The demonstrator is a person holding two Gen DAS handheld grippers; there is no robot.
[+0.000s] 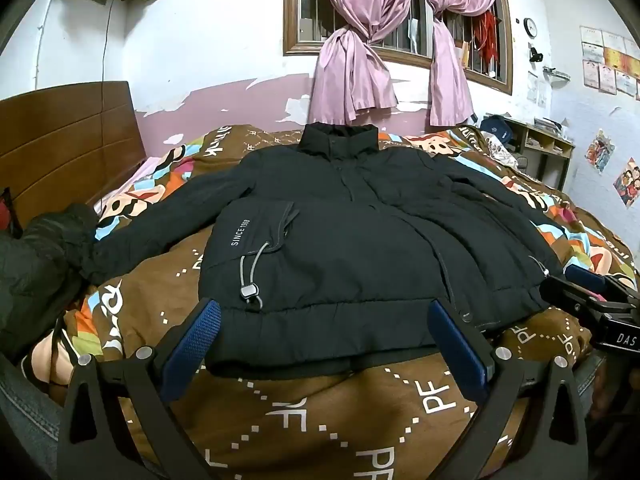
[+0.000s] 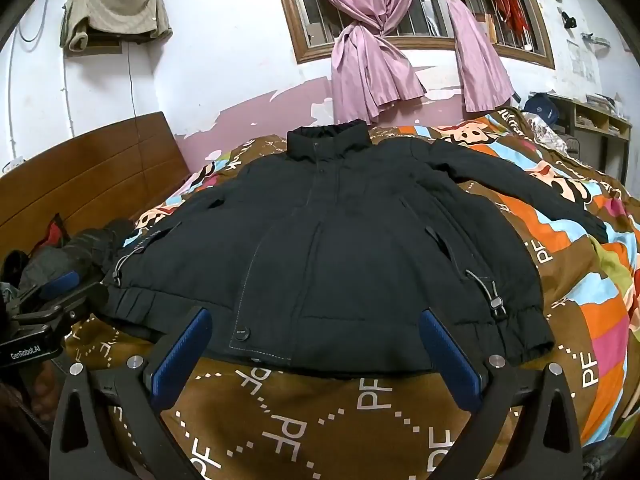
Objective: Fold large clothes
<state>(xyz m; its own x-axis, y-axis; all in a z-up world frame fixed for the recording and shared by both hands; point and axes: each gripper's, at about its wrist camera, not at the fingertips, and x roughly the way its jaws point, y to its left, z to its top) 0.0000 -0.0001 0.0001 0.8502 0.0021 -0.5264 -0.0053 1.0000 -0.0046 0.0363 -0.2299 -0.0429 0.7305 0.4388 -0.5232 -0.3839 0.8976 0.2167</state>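
— Black jacket [image 1: 332, 248] is lying spread flat, front up, on the patterned bedspread [image 1: 320, 412], collar [image 1: 340, 142] pointing toward the window-side edge of the bed, hem running along the near edge.

— And the grippers, where are they sitting?

— Left gripper [image 1: 324, 332] is hovering just over the hem, fingers spread wide and gripping nothing; the hem band is showing between its blue pads [image 1: 200, 332]. Right gripper [image 2: 316, 344] is doing likewise, wide apart and empty, its pads [image 2: 448, 352] flanking the hem near the bottom snap button [image 2: 242, 334].

— Sleeves?

— One is stretching toward the wooden headboard [image 1: 68, 140], the other [image 2: 516, 184] toward the opposite edge. A drawcord toggle [image 1: 249, 292] is resting on the front just beyond the left gripper.
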